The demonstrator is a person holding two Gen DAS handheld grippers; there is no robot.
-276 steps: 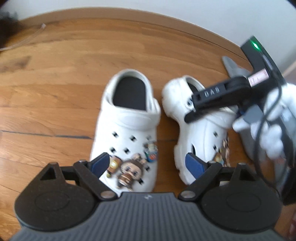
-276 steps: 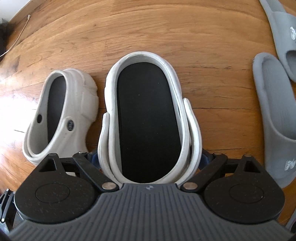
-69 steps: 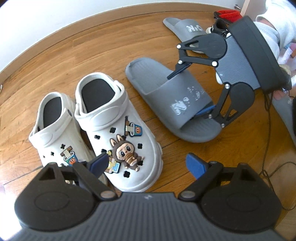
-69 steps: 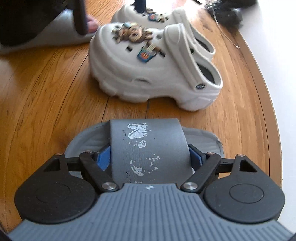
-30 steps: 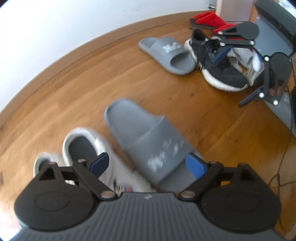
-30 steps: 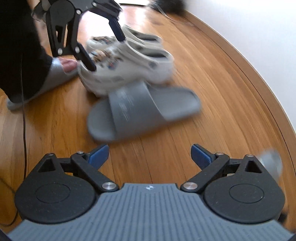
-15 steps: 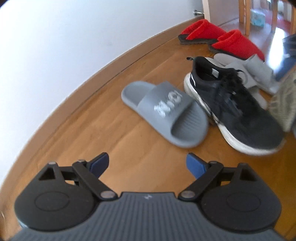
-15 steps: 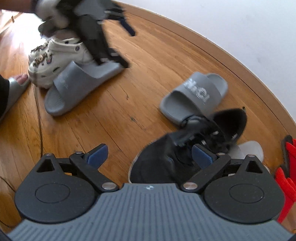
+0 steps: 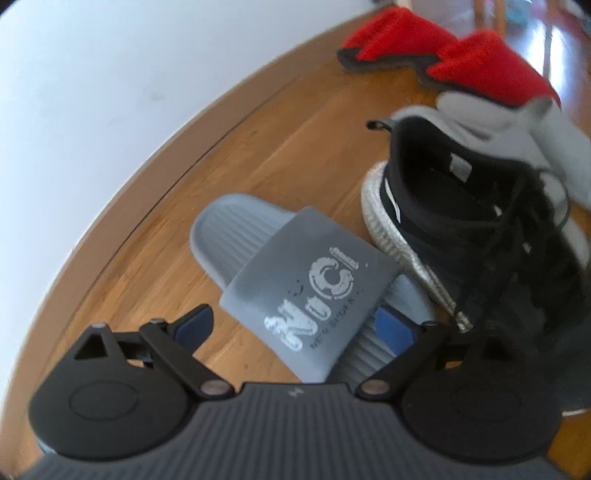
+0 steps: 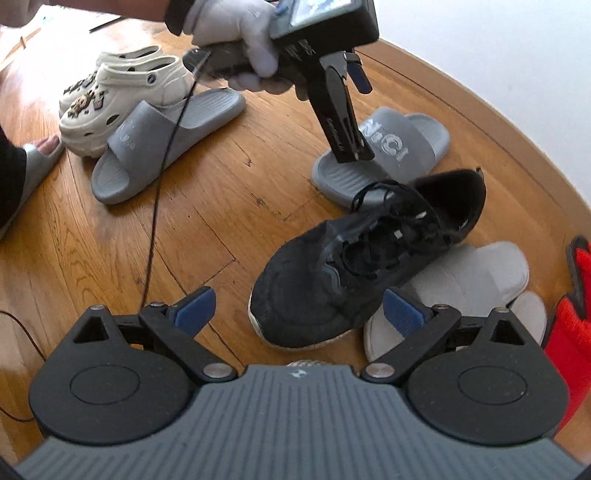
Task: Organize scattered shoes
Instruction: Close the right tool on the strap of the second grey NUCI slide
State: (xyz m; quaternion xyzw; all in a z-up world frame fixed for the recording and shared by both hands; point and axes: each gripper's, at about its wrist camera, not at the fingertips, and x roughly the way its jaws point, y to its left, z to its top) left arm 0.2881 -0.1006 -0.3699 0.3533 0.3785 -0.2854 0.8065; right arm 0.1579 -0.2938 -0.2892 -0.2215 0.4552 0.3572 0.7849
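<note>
A grey slide [image 9: 303,280] with a white print lies on the wood floor in the left wrist view. My left gripper [image 9: 293,325] is open and low over it, one pad on each side of the strap. In the right wrist view a white-gloved hand [image 10: 236,33] holds that left gripper [image 10: 358,118] over the same grey slide [image 10: 402,144]. Its mate, the other grey slide [image 10: 162,140], lies beside two white clogs [image 10: 122,92]. My right gripper [image 10: 299,308] is open and holds nothing. A black sneaker [image 10: 369,258] lies just ahead of it.
The black sneaker [image 9: 461,240] touches the printed slide's right side and rests on a light grey slipper [image 10: 469,280]. Red slippers [image 9: 461,55] lie further back by the baseboard [image 9: 177,155]. A person's foot [image 10: 37,155] in a grey slide and a cable [image 10: 155,206] are at the left.
My left gripper has closed in on the printed grey slide and now straddles its strap. The right gripper has let go of the other slide and swung toward the black sneaker.
</note>
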